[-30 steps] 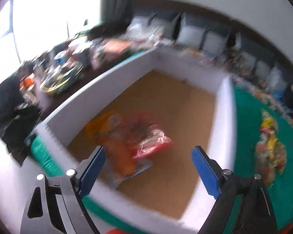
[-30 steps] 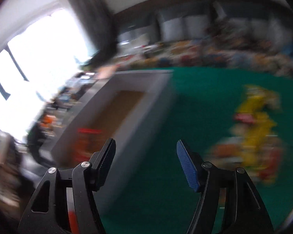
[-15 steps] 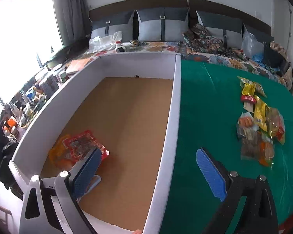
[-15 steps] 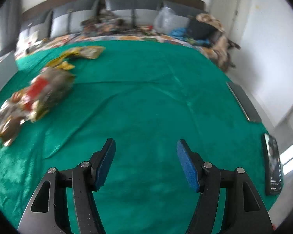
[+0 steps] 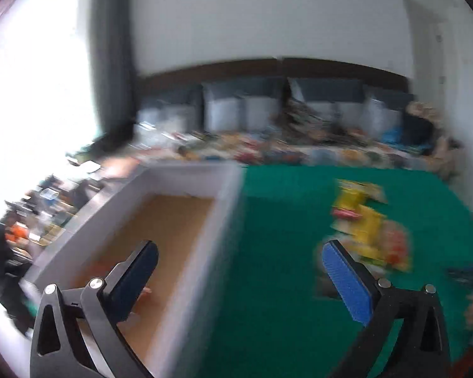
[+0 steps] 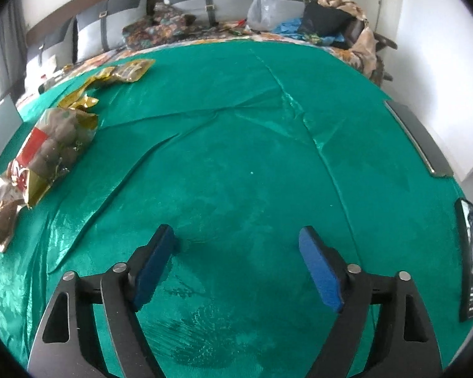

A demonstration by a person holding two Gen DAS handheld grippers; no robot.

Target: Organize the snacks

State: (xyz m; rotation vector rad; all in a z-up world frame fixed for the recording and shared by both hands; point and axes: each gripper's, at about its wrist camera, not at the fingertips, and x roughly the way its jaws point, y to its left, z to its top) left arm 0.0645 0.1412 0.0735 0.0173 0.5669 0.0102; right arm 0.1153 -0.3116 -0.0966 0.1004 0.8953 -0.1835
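Sorting the snacks (image 5: 367, 223) into the box (image 5: 224, 208) is under way, and both grippers are empty at this moment.

Left gripper (image 5: 241, 271): jaws wide, just opened further, nothing between them. In the left wrist view it straddles the box's right wall, with the brown box floor at lower left and the green cloth (image 6: 236, 157) at right. This view is smeared by motion, so detail is unreliable.

Right gripper (image 6: 236, 258): jaws wide, also just opened further, nothing between them. It points down at bare cloth in the lower centre of the right wrist view.

Snack location: a loose, overlapping pile on the cloth, at the left edge of the right wrist view and at centre right of the left wrist view, well apart from the box.

Hazards from here:
- Overlapping packets: a closing gripper may take two at once or catch only a corner, and the packet would slip out on the way to the box.
- Thin film packets lie flat; a low approach may pinch the wrinkled cloth and drag the pile.
- A fast swing near the box wall risks knocking it.
- A phone (image 6: 471, 258) lies at the right edge of the cloth; a wide sweep could push it off.
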